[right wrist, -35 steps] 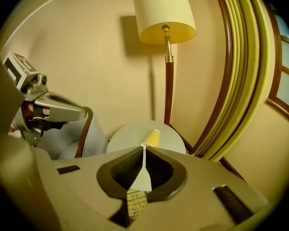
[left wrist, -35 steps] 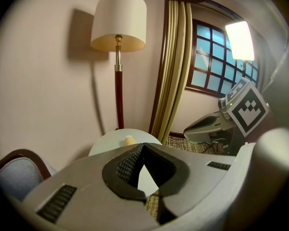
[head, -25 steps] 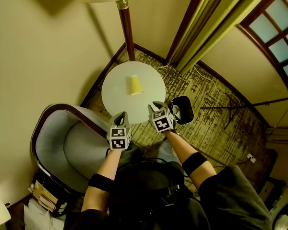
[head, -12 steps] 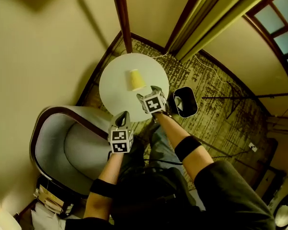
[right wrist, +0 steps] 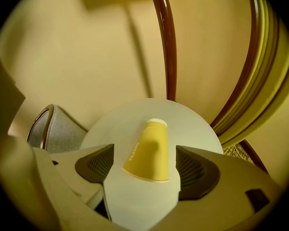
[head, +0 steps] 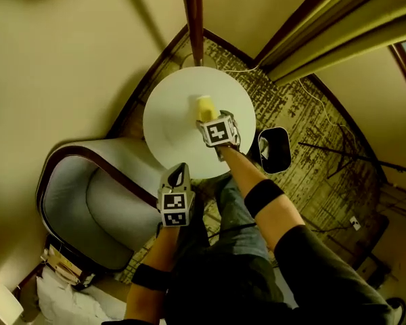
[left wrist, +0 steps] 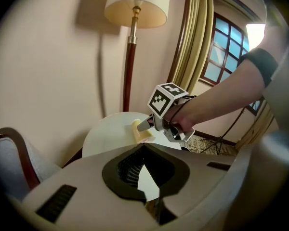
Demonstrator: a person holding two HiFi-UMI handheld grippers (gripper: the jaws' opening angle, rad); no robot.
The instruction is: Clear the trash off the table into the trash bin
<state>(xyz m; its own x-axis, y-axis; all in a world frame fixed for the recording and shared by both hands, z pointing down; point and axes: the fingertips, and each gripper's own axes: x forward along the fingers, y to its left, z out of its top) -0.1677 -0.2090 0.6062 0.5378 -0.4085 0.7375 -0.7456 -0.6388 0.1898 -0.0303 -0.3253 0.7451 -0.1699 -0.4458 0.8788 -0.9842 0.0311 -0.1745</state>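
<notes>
Right gripper point(right wrist: 147, 166) is hovering over the round table point(head: 169, 127). Its jaws have just been opening and I'm reading them as spread wide. That gripper's own view is showing me the yellow paper cup point(right wrist: 151, 150) on the tabletop between the pads, with neither pad touching it. In the head view the gripper is covering most of the cup. Left gripper point(left wrist: 143, 174) is hanging short of the table's near edge, jaws clenched on nothing. Only the head view is giving me the black trash bin point(head: 276, 151), on the carpet just right of the table. Only the left gripper view is catching the lamp shade point(left wrist: 137, 6).
</notes>
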